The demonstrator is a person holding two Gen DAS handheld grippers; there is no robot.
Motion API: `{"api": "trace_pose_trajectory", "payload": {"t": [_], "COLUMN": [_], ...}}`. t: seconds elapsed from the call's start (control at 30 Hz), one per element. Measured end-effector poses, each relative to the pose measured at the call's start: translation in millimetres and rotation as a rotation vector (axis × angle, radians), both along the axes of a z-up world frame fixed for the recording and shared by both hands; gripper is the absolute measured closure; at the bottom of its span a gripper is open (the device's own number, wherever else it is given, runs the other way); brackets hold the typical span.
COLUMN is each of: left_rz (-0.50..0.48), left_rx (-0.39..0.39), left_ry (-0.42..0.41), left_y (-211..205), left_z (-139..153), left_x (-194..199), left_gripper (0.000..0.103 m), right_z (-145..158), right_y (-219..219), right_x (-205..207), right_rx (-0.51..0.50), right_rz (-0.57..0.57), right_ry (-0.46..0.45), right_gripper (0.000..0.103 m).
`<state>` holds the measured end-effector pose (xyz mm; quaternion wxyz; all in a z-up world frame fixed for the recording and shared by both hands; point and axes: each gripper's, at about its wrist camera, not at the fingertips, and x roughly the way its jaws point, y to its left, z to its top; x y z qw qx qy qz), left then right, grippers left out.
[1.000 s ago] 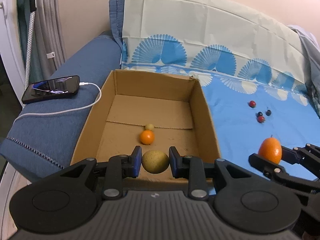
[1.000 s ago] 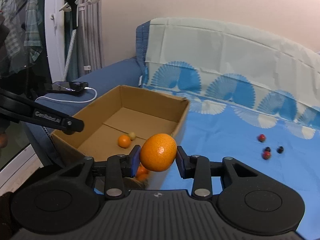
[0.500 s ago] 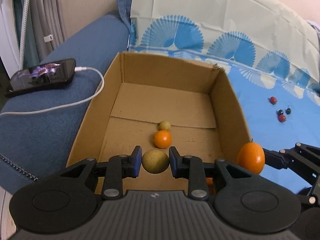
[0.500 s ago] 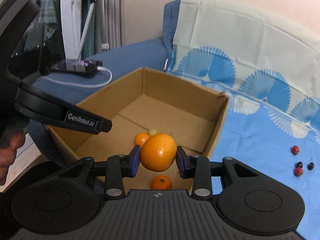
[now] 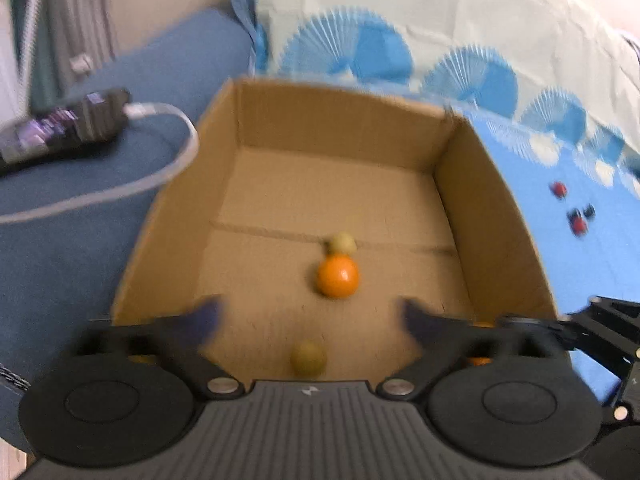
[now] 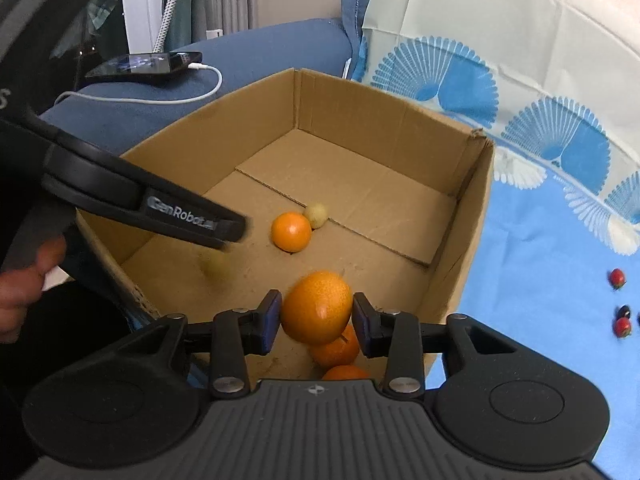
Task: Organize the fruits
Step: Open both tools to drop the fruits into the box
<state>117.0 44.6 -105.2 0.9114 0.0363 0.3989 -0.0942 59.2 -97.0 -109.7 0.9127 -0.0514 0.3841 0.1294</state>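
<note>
A cardboard box (image 5: 496, 216) (image 6: 476, 208) stands on the sofa. My left gripper (image 5: 310, 312) is open over its near end; a yellow-green fruit (image 5: 308, 358) (image 6: 214, 266) is below it, blurred. An orange (image 5: 338, 276) (image 6: 291, 231) and a small pale fruit (image 5: 342, 243) (image 6: 316, 216) lie mid-box. My right gripper (image 6: 316, 318) is above the box's near right corner. A large orange (image 6: 318, 306) sits between its pads, tilted and blurred; I cannot tell whether they still grip it. Two oranges (image 6: 338, 350) lie below it.
A phone (image 5: 60, 130) (image 6: 148, 65) with a white cable (image 6: 160, 100) lies on the blue sofa arm left of the box. Small red and dark berries (image 5: 576, 216) (image 6: 620, 300) lie on the blue patterned sheet to the right.
My left gripper opened and the yellow-green fruit dropped from it into the box. My right gripper moved further over the box with the large orange, which now sits tilted between the pads.
</note>
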Motion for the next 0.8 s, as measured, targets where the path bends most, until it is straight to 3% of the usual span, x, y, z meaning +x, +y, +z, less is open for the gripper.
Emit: {"api": "trace_pose_trajectory", "payload": {"t": [0.07,0.2,0.5,0.8], "left_rz": [-0.009,-0.014,0.058,0.065], "left_rx": [0.012,0.038,0.012,0.035], "left_ry": [-0.024,0.004,0.049,0.001], "left_y": [-1.5,-6.0,3.9,-5.6], "left_z": [3.5,6.7,22.6,48.1], "left_x": [-3.8,-11.0,-55.4,-107.7], "left_gripper": [0.0,0.0,0.0,0.0], "right_z": [4.6,14.8,34.6,67.1], "right_y": [-0.6,-3.4,-11.2,-25.9], "right_x": [-2.6,-14.4,-60.9,-108.7], "right_rx": [-0.016,-0.025,-0.004,0.031], "right_rz": [-0.023,-0.026,-0.072,-0.143], "right_ry": [-0.02,-0.038,-0.041,-0.16], "right_gripper": [0.02,0.014,0.01,0.007]}}
